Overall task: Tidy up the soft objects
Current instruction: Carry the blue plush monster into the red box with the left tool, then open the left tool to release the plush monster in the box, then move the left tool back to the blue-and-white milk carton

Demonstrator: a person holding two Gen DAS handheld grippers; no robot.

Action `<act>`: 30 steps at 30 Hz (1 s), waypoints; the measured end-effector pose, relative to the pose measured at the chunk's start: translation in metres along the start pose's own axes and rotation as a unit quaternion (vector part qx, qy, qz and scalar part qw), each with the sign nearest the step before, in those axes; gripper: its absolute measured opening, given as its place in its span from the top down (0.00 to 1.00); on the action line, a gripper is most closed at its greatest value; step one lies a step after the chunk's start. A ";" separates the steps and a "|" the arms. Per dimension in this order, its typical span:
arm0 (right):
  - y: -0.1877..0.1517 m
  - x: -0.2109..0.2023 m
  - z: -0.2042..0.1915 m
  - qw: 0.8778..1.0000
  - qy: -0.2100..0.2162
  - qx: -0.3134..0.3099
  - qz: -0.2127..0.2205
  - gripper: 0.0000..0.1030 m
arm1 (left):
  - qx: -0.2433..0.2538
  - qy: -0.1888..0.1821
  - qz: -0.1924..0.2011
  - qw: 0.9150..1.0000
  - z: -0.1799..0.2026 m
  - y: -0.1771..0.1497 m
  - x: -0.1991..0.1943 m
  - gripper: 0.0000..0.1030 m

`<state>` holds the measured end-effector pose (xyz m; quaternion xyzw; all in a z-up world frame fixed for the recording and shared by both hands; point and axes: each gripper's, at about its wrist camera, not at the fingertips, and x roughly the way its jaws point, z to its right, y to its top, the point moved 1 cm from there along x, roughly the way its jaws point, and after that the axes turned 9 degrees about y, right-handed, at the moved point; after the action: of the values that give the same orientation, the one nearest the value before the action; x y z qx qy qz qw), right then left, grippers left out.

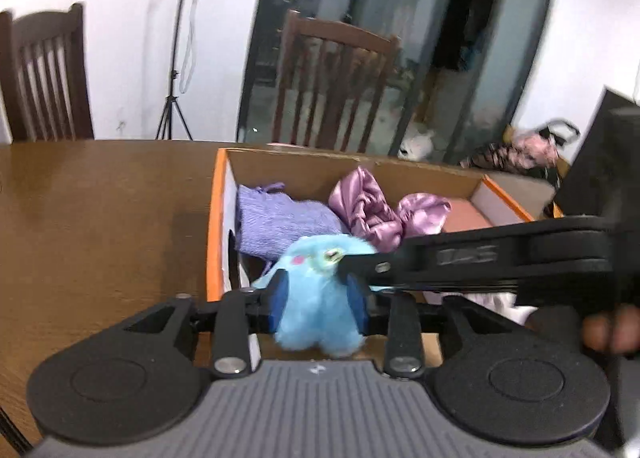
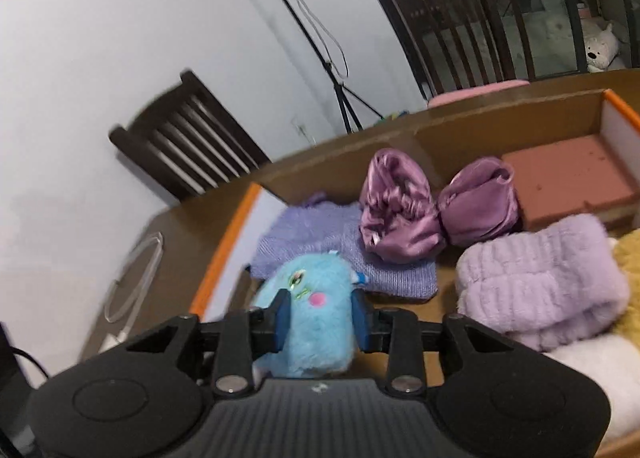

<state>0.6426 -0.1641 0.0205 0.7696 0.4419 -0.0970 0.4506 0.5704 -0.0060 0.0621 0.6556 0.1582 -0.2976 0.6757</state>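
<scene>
Most of the sorting looks done: inside the orange-edged cardboard box (image 2: 224, 246) already lie a lavender knit cloth (image 2: 320, 242), two shiny purple satin bundles (image 2: 396, 213), a fluffy lilac towel (image 2: 544, 282) and a pink pad (image 2: 568, 173) in the far corner, so the blue plush toy (image 2: 312, 322) seems among the last to go in. The left gripper (image 1: 318, 294) and the right gripper (image 2: 320, 318) both pinch this toy between their blue pads, holding it over the box's near edge, by the lavender cloth. It is small, furry and pale blue, with a pink cheek spot and a stitched eye, and it squashes slightly in the grip.
</scene>
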 end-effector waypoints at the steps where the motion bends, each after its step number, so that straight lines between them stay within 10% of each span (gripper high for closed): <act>1: -0.002 0.004 0.001 1.000 -0.002 0.000 -0.005 0.70 | 0.010 0.005 0.001 1.000 0.000 0.001 -0.002 0.61; 11: 0.003 -0.025 -0.007 1.000 -0.013 -0.024 0.008 0.58 | 0.016 0.007 0.026 1.000 -0.010 0.010 -0.020 0.45; 22: -0.011 -0.194 -0.031 0.979 -0.071 -0.160 0.104 0.36 | 0.022 0.005 0.178 0.984 0.009 0.009 -0.157 0.26; 30: -0.048 -0.269 -0.040 0.963 -0.094 -0.211 0.142 0.28 | 0.050 0.012 0.199 0.979 0.039 -0.028 -0.221 0.15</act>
<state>0.4367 -0.2821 0.1615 0.6997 0.2941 -0.0085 0.6511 0.3754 -0.0002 0.1773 0.7104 0.0176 -0.1569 0.6859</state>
